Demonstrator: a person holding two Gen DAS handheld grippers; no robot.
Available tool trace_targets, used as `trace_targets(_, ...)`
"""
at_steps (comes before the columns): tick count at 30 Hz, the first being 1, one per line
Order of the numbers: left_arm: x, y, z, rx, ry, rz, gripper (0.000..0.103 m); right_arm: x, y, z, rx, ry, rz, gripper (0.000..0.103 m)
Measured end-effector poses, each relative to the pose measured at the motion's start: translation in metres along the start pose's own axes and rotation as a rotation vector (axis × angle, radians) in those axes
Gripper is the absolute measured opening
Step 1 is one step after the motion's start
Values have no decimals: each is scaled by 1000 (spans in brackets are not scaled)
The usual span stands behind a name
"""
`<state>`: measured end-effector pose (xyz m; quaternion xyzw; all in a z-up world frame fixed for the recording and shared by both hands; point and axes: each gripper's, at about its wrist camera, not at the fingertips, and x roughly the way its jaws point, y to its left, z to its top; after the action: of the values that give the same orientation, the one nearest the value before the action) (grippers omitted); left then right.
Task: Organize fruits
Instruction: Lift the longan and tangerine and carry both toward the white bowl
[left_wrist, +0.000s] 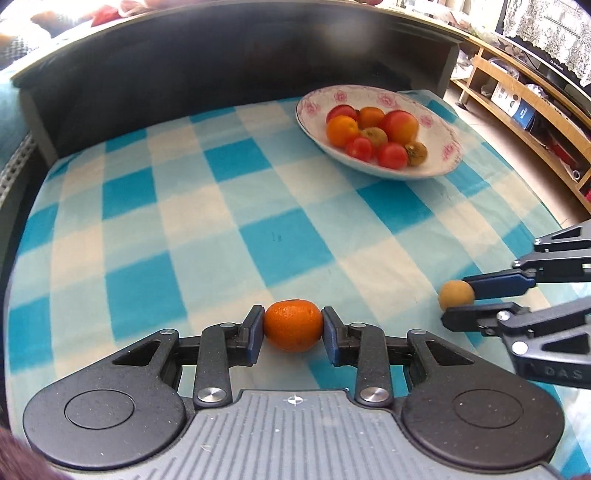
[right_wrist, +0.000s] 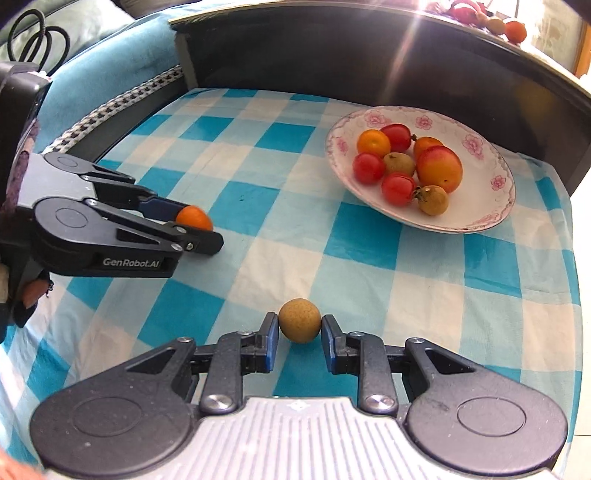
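So on my feeds there's a checked blue-and-white cloth over the counter, with a dark raised ledge along the far edge. A wooden shelf sits off to the right. Nothing on the cloth between my claws and the bowl. That bowl is white with pink flowers on the rim, holding red, orange and brownish fruit piled together. My left claw is clamped on a bumpy mandarin, down low over the cloth. The right claw is pinched on a small round tan longan, speckled skin, also close to the cloth.
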<state>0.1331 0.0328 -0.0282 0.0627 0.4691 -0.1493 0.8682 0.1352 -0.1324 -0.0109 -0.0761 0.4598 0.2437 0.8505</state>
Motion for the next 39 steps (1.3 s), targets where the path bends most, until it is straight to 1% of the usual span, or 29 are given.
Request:
trace_targets(5, -19, -9, -24, -20, 18, 5, 41, -7, 14, -14, 19, 5, 7, 29)
trace_targets(8, -19, -19, -35, 10, 16, 37, 42, -6, 23, -24, 17, 24, 6, 29)
trace_targets(9, -20, -23, -37, 26, 15, 47, 42, -7, 27, -27, -1, 17, -10, 29)
trace_targets(12, -21, -29, -42, 28, 11, 42, 43, -7, 36, -31, -33, 5, -29, 29)
trace_targets(15, -22, -34, -45, 48, 1, 65, 43, -8, 44, -35, -61, -9, -56, 29)
trace_targets(19, -23, -32, -48, 30, -4, 70, 46, -8, 45, -36, -55, -17, -49, 29)
trace_targets(27, -25, -33, -50, 26, -2, 84, 48, -9, 45, -37, -54, -23, -52, 29)
trace_targets(31, -27, -36, -50, 33, 9, 84, 42, -10, 46, -38, -62, -16, -55, 29)
trace_targets(39, -28, -42, -50, 55, 15, 92, 41, -10, 47, -38, -69, -6, -60, 28)
